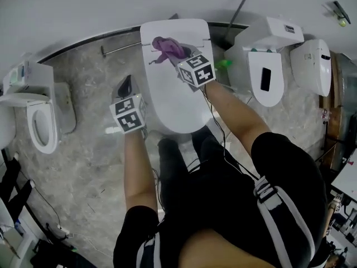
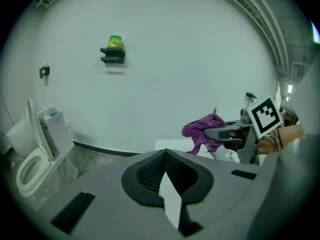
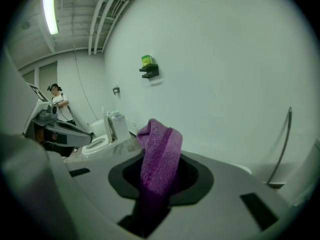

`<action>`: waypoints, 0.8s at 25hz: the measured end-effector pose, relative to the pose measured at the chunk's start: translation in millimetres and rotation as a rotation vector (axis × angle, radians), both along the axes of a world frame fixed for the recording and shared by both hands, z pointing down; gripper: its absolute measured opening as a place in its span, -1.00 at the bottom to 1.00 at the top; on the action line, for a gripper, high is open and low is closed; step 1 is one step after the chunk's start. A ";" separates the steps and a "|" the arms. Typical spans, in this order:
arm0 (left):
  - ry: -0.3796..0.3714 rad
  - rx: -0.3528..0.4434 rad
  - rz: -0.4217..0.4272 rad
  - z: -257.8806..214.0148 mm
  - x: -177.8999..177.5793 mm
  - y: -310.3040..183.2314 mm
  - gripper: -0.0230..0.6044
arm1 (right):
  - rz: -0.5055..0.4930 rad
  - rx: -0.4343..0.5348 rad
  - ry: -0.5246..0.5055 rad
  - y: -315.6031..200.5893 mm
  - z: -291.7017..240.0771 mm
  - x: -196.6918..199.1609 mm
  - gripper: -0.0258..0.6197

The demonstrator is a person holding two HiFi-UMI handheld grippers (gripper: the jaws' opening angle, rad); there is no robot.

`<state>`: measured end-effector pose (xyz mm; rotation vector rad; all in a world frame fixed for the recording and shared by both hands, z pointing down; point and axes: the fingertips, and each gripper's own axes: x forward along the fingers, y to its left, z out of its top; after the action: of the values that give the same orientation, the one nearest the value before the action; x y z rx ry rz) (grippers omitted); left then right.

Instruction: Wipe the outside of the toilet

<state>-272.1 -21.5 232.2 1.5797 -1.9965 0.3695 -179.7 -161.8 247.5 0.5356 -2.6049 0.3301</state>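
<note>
A white toilet (image 1: 174,88) with its lid down stands in front of me in the head view. A purple cloth (image 1: 167,49) hangs above the lid's far end, near the tank. My right gripper (image 1: 179,57) is shut on it, and in the right gripper view the cloth (image 3: 160,154) sticks up out of the gripper (image 3: 159,176). My left gripper (image 1: 126,87) is held beside the toilet's left flank, apart from it, shut and holding nothing. The left gripper view shows that gripper (image 2: 165,156) with its jaws together and the cloth (image 2: 202,129) off to the right.
Another toilet (image 1: 42,121) with its seat open stands at the left. Two more white toilets (image 1: 268,71) (image 1: 312,66) stand at the right. A wall shelf (image 2: 114,54) carries a green object. Cables lie on the marble floor (image 1: 95,166). A person (image 3: 57,101) stands far off.
</note>
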 end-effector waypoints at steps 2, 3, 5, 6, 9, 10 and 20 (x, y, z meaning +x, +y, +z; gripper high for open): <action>0.002 -0.016 -0.009 18.5 -0.9 -9.7 -0.91 | -0.022 -0.004 0.011 -22.1 28.4 -14.0 -0.63; 0.004 -0.023 -0.014 27.9 -1.5 -13.5 -0.90 | -0.037 -0.008 0.015 -32.3 42.3 -22.1 -0.63; 0.015 -0.037 -0.028 48.1 -3.0 -20.1 -0.90 | -0.070 -0.025 0.018 -51.5 69.9 -39.9 -0.63; 0.024 -0.044 -0.037 59.5 -3.5 -23.4 -0.90 | -0.087 -0.036 0.017 -60.9 84.0 -49.1 -0.63; 0.051 -0.068 -0.055 95.3 -3.2 -34.0 -0.90 | -0.120 -0.053 0.043 -88.2 128.8 -74.3 -0.63; 0.056 -0.076 -0.058 105.5 -2.8 -37.2 -0.90 | -0.128 -0.055 0.062 -96.1 144.1 -81.8 -0.63; 0.065 -0.115 -0.089 160.7 -23.6 -57.0 -0.90 | -0.183 -0.083 0.258 -135.9 250.2 -137.9 -0.63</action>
<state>-295.8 -78.4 392.9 1.4104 -1.9525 0.3854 -317.6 -297.6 497.7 0.2873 -2.3568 0.2872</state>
